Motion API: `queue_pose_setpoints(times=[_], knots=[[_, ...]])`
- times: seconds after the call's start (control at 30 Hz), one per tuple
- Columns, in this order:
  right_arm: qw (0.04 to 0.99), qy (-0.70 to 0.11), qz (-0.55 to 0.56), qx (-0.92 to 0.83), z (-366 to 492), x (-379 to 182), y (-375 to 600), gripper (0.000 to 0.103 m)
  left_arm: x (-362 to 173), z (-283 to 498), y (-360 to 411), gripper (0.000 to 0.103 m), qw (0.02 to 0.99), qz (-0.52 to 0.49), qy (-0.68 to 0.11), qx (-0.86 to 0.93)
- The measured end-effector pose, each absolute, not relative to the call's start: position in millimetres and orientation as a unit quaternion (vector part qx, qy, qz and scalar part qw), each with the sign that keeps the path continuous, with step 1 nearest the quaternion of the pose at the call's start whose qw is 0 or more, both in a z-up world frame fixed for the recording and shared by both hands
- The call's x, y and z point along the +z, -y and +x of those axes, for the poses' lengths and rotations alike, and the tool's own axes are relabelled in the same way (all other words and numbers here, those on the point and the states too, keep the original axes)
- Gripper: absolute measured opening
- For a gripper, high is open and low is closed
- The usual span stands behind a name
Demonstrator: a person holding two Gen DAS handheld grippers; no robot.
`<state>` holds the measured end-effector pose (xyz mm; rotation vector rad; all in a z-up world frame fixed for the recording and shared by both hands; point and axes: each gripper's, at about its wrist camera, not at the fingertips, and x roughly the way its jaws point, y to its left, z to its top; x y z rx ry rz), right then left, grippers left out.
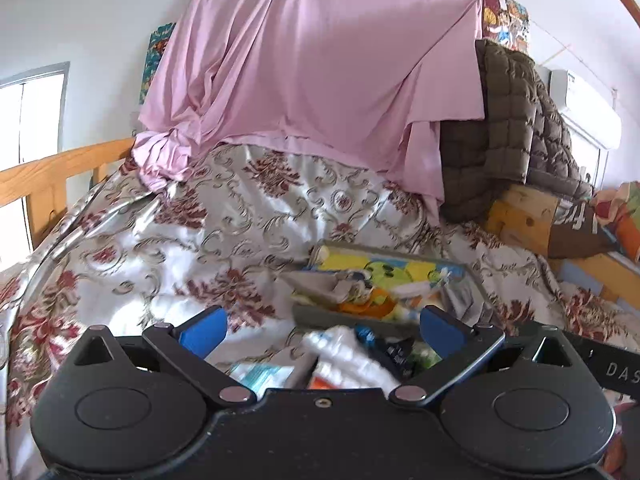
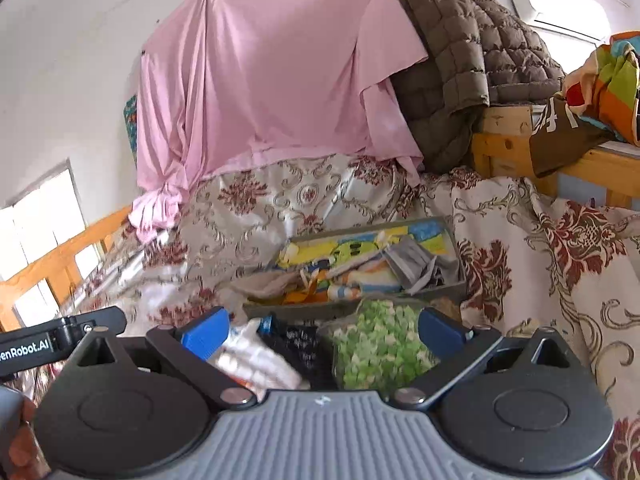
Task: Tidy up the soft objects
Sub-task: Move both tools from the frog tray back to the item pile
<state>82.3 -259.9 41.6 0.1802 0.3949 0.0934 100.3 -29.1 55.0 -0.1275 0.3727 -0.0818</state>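
Left gripper: blue fingers wide apart, nothing between them; it hovers over a loose heap of soft goods, presumably ready to pick.

Right gripper: jaws likewise spread and empty, poised above the same heap.

White soft item: lies directly below and between the left gripper's fingers, beside a dark printed piece; blurred, so its exact kind cannot be told.

Green-and-white patterned cloth: sits just inside the right gripper's right-hand finger, touching the tray's near wall; likely unsorted.

Grey tray: just ahead of both grippers, resting on the floral bedspread. It holds a yellow-green cartoon-print cloth against the far wall and a crumpled grey cloth to the right (the collecting place, judging by its contents).

Pink sheet: hangs far ahead, draped as a backdrop; a brown quilted jacket hangs beyond it to the right, over a wooden frame. Neither seems part of the sorting.
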Motion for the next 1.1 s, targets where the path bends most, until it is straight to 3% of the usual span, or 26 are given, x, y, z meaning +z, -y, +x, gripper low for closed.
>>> queue_pose_setpoints(times=[0.7,0.9,1.1], knots=[[0.947,-0.305,-0.030,0.098,106,-9,202,0.103,-12,127,-25,0.102,0.920,-0.026,-0.391,-0.006],[0.939,-0.326,-0.034,0.106,117,-20,194,0.103,-11,138,-24,0.102,0.920,0.002,-0.389,-0.048],[0.939,-0.327,-0.026,0.100,123,-22,195,0.103,-12,144,-30,0.102,0.926,-0.040,-0.374,-0.039]])
